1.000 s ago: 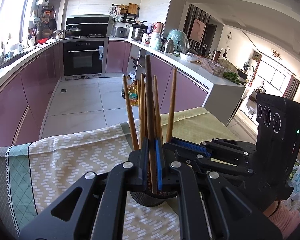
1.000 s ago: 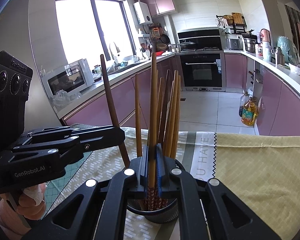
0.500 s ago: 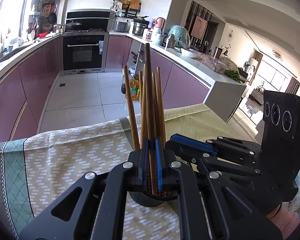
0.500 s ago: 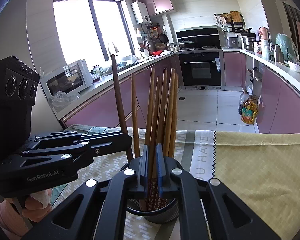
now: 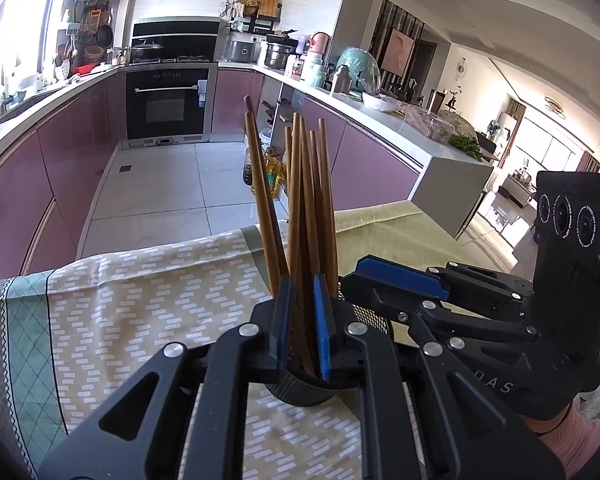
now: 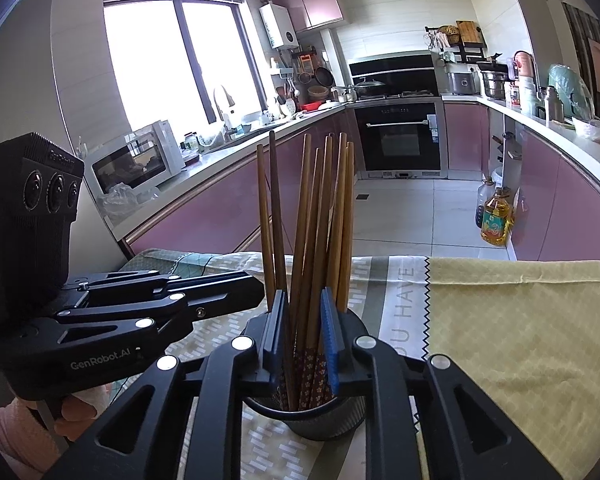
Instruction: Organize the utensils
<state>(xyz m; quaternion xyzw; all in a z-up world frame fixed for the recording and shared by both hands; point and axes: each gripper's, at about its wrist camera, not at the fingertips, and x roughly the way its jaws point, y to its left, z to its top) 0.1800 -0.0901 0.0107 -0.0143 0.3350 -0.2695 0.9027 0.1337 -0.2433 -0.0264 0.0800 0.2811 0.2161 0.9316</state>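
Several wooden chopsticks [image 5: 305,200] [image 6: 324,220] stand upright in a black mesh holder [image 5: 300,392] [image 6: 324,420] on the patterned tablecloth [image 5: 148,300]. My left gripper [image 5: 300,280] hovers right over the holder, its jaws opening, with chopsticks standing loose in the narrow gap between the blue pads. My right gripper [image 6: 302,294] reaches the same holder from the other side, its jaws opening too, chopsticks between them without being pressed. Each gripper shows in the other's view: the right gripper's body [image 5: 480,312] and the left gripper's body [image 6: 148,316].
The table's far edge [image 5: 188,248] drops to a tiled kitchen floor. Purple cabinets, an oven [image 6: 400,136] and a microwave [image 6: 136,160] line the room. An oil bottle [image 6: 496,220] stands on the floor. A yellow-green cloth [image 6: 520,340] covers the right of the table.
Both grippers' jaws have parted slightly. The chopstick each held has dropped down into the holder among the others, and the tall stick tops now sit lower.
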